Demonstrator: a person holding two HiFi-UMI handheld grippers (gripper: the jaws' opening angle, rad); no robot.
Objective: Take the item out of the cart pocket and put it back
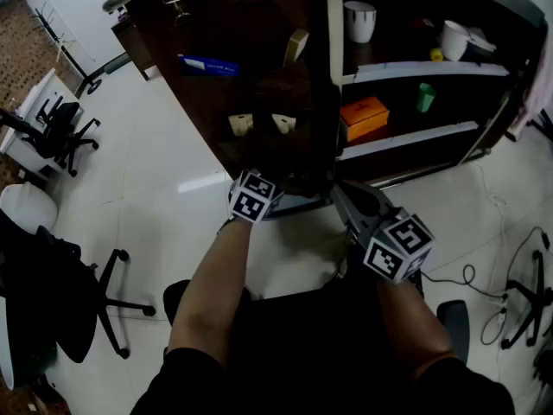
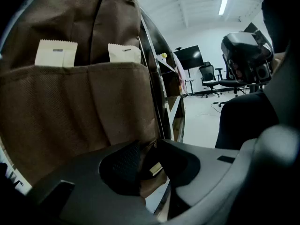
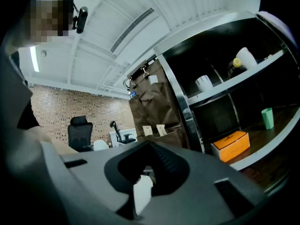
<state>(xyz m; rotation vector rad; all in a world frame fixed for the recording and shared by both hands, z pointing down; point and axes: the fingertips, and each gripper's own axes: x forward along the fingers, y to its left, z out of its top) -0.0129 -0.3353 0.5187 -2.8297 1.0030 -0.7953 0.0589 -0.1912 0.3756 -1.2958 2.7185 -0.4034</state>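
Right gripper: your right gripper [image 3: 149, 168] is clenched on a white packet [image 3: 143, 193], which sticks out below the pads. You hold it level and well away from the cart.
Left gripper: your left gripper [image 2: 151, 165] has its jaws apart and nothing pinched. Brown cloth shows through the gap, low on the hanging fabric organiser [image 2: 70, 121].
Task's thing: the white packet is out of the pocket and sits in your right jaws.
Pocket: the pocket lip [image 2: 79, 70] runs across the organiser. A cream packet [image 2: 56, 53] and a second cream packet [image 2: 124, 53] stand upright behind it, side by side.
Step in hand: judging by the lifted packet, you are at the return.
How to do it well: bring the packet up over the lip and turn it upright. Lead with its lower edge into a free stretch of pocket, clear of the two cream packets. The cloth is slack, so it may fold shut; use your left jaws to draw the lip outward first. Let go only once the packet is seated behind the lip.
Risk: pushing against the soft front could swing the organiser away from you.
Cart: the chrome post [image 3: 182, 104] borders open shelves [image 1: 432, 70] holding an orange box [image 1: 364, 117] and a green cup [image 1: 425, 97].
Floor: pale glossy tiles [image 1: 173, 175], with a loose cable [image 1: 471, 277] to your right.
Room: office chairs [image 1: 60, 132] stand to your left, and a brick wall [image 3: 61, 111] is beyond.
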